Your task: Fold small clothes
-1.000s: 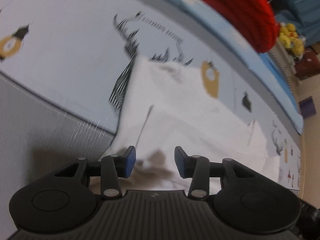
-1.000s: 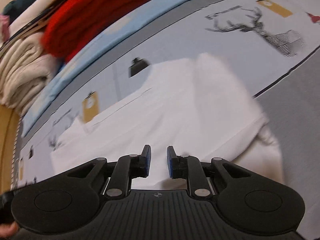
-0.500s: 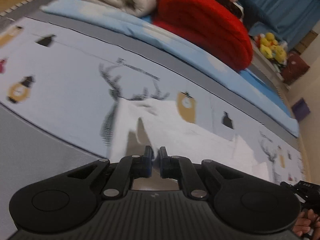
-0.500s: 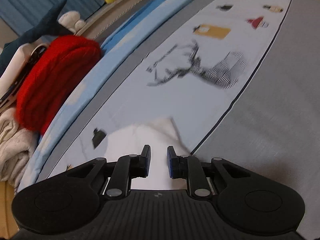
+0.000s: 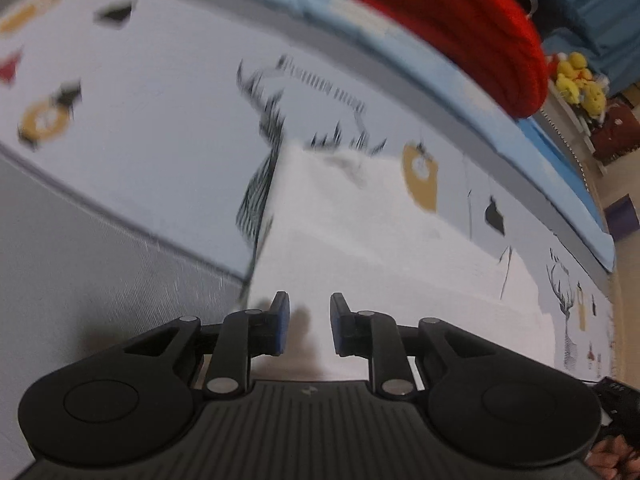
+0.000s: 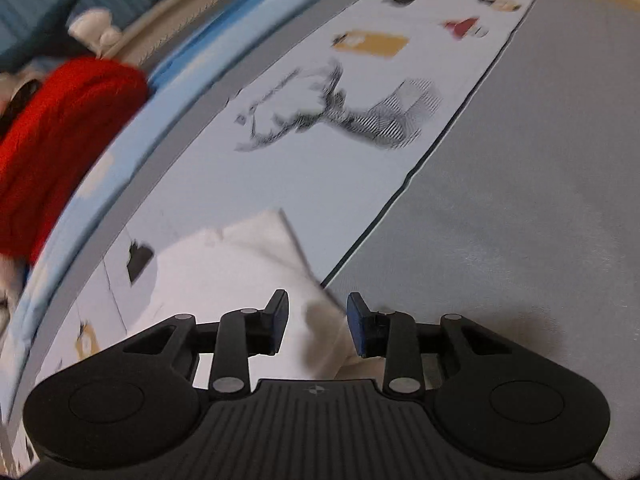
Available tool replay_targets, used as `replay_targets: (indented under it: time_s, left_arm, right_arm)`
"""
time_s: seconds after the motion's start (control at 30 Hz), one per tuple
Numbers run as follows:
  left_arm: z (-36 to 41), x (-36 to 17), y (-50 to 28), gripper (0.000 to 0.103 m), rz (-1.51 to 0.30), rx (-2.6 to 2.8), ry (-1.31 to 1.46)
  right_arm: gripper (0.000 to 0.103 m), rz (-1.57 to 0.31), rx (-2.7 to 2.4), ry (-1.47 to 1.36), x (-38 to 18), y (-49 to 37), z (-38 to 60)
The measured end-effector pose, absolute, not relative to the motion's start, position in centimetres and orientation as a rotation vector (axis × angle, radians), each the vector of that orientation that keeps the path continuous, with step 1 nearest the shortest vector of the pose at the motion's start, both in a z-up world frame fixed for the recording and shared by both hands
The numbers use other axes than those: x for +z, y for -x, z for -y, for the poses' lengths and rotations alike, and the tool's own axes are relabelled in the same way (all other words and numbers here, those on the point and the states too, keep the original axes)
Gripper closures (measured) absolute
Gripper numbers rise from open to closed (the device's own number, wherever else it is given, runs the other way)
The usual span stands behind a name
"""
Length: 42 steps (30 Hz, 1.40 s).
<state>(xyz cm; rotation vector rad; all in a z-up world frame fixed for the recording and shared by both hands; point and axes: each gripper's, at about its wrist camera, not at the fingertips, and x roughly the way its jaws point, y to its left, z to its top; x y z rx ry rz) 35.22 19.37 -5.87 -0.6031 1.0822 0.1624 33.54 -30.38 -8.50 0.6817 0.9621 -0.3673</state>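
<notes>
— Where is the garment?

— The white garment [image 5: 360,248] lies flat on the printed bed sheet [image 5: 152,128], its near edge under both tools.

— And the left tool [image 5: 306,322]?

— Jaws apart, empty, just above the cloth (its shadow falls there).

— The right tool [image 6: 316,322]?

— Spread wide too, holding nothing, over a rumpled corner [image 6: 320,320] beside the sheet's grey band [image 6: 500,240]. A red cushion [image 6: 60,140] sits far left.

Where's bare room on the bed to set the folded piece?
Bare: the grey sheet right of the white garment, and the printed sheet beyond it around the deer print. Crowded: the far edge, with the red blanket.
</notes>
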Motion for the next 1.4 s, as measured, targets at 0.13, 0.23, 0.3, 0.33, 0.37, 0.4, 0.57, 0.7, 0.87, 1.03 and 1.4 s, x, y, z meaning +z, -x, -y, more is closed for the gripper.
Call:
replay_targets:
  time_s: [0.13, 0.23, 0.3, 0.33, 0.37, 0.4, 0.57, 0.7, 0.87, 1.03, 1.4]
  left_arm:
    - [-20.4, -8.3, -35.5, 0.076, -1.162, 0.191, 0.669]
    - [-20.8, -7.2, -36.0, 0.075, -1.110, 0.226, 0.624]
    - [-21.0, -5.9, -36.5, 0.069, -1.055, 0.251, 0.551]
    - [-21.1, -5.7, -36.8, 0.067, -1.038, 0.252, 0.540]
    - [-21.3, -5.7, -37.1, 0.066, -1.027, 0.247, 0.540]
    - [-21.5, -5.8, -37.3, 0.065, -1.026, 0.243, 0.543]
    - [-21.7, -7.4, -38.9, 0.054, -1.070, 0.228, 0.539]
    - [-21.2, -8.6, -39.9, 0.054, -1.103, 0.199, 0.520]
    - [-20.6, -9.2, -41.0, 0.055, -1.107, 0.179, 0.471]
    - [-20.1, -9.1, -42.0, 0.093, -1.087, 0.132, 0.409]
    - [-20.3, -5.4, -43.0, 0.078, -0.900, 0.121, 0.388]
  right_arm:
    - [0.070, -1.128, -0.497, -0.737, -11.5, -33.2, 31.8]
    - [0.070, -0.988, -0.559, -0.620, -9.0, -32.7, 31.6]
    - [0.069, -0.871, -0.528, -0.572, -7.3, -33.0, 31.7]
    - [0.068, -0.842, -0.478, -0.564, -7.0, -33.6, 31.8]
    - [0.064, -0.843, -0.393, -0.559, -7.2, -34.5, 32.0]
    - [0.063, -0.858, -0.330, -0.560, -7.5, -35.4, 32.0]
    - [0.052, -0.963, -0.152, -0.560, -10.5, -39.1, 32.2]
    - [0.051, -1.051, -0.096, -0.562, -12.4, -41.1, 31.8]
    - [0.055, -1.052, -0.067, -0.521, -13.2, -42.1, 31.1]
    - [0.096, -1.008, -0.053, -0.492, -12.7, -43.4, 30.5]
    - [0.080, -0.767, -0.051, -0.395, -7.9, -45.1, 30.0]
